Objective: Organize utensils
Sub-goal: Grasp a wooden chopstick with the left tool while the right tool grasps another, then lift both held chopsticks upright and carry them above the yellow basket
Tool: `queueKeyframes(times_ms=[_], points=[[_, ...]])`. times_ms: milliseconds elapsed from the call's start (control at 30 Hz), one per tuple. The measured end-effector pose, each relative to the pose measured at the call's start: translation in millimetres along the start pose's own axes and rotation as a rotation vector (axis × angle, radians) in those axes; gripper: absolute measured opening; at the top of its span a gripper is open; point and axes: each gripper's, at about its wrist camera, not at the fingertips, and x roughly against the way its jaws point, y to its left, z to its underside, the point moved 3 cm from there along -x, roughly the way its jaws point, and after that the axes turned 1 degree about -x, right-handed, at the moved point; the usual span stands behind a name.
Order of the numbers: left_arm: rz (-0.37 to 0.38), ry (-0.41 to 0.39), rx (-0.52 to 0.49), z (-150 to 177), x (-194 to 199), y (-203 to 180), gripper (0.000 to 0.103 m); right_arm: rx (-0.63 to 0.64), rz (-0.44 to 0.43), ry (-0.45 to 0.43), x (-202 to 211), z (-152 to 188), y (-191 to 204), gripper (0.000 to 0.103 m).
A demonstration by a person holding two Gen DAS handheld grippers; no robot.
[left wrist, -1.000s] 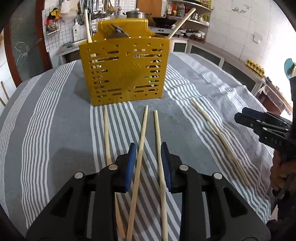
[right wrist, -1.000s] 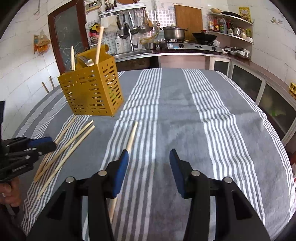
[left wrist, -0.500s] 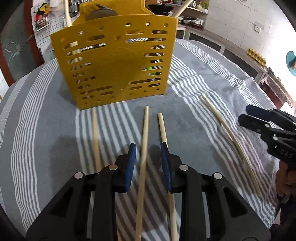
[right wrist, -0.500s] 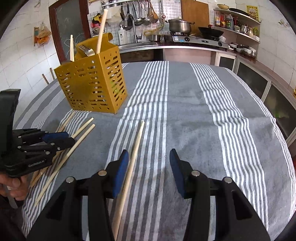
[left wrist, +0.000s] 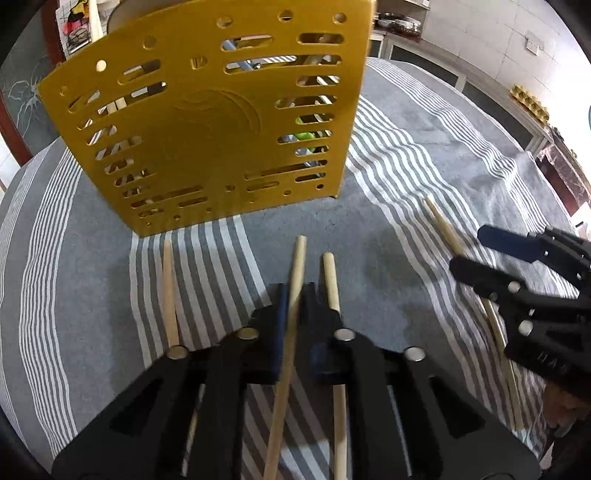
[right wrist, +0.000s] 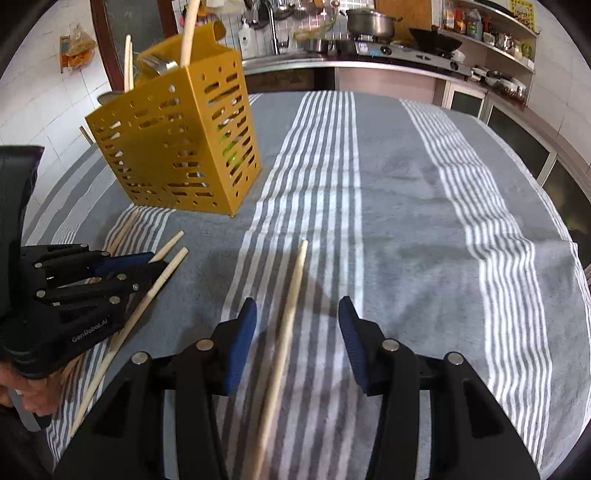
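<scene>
A yellow perforated utensil holder (left wrist: pixel 207 122) stands on the striped grey cloth, with chopsticks and cutlery sticking out of its top (right wrist: pixel 159 66). Three wooden chopsticks lie in front of it. My left gripper (left wrist: pixel 293 295) is closing, and its blue pads press on the middle chopstick (left wrist: pixel 297 266). The left chopstick (left wrist: pixel 169 291) and the right one (left wrist: pixel 330 277) lie loose beside it. My right gripper (right wrist: pixel 297 317) stands open low over the cloth. A fourth chopstick (right wrist: pixel 295 280) lies between its fingers, untouched.
A kitchen counter with a stove and a pot (right wrist: pixel 369 20) runs behind the table, and shelves (right wrist: pixel 491 33) hang at the right. The cloth (right wrist: pixel 424 206) drops off at the table's right edge. A person's hand (right wrist: pixel 22 391) holds the left gripper.
Both grippers moved forward toward the holder and lower. The left jaws closed onto the middle chopstick. The right gripper now straddles the fourth chopstick, its jaws as wide as before.
</scene>
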Motion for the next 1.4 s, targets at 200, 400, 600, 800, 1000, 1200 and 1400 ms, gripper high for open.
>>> queueKeyframes(times_ms=[200, 400, 600, 800, 1000, 1200, 1400], points=[[0.041, 0.006, 0.056, -2.3, -3.1, 8.9, 0.004, 0.057, 0.052, 0.04, -12.5, 0.5, 7.5, 0.024], [0.048, -0.009, 0.062, 2.8, 4.8, 13.0, 0.004, 0.021, 0.03, 0.054, -11.6, -1.2, 1.6, 0.006], [0.046, -0.074, 0.057, 1.0, 26.8, 11.3, 0.004, -0.024, 0.001, -0.006, 8.2, -8.2, -5.8, 0.006], [0.078, -0.167, 0.083, -4.2, 62.7, 16.6, 0.005, -0.04, -0.034, -0.113, 44.9, -18.6, -7.0, 0.006], [0.086, -0.251, 0.118, -5.6, 96.1, 26.9, 0.005, -0.046, -0.059, -0.21, 74.3, -26.7, -10.4, 0.006], [0.085, -0.343, 0.134, -5.1, 134.9, 36.7, 0.005, -0.03, -0.076, -0.288, 98.4, -32.2, -7.1, 0.006], [0.103, -0.42, 0.126, -3.5, 162.5, 32.3, 0.005, -0.009, -0.093, -0.349, 121.2, -30.9, -1.9, 0.006]])
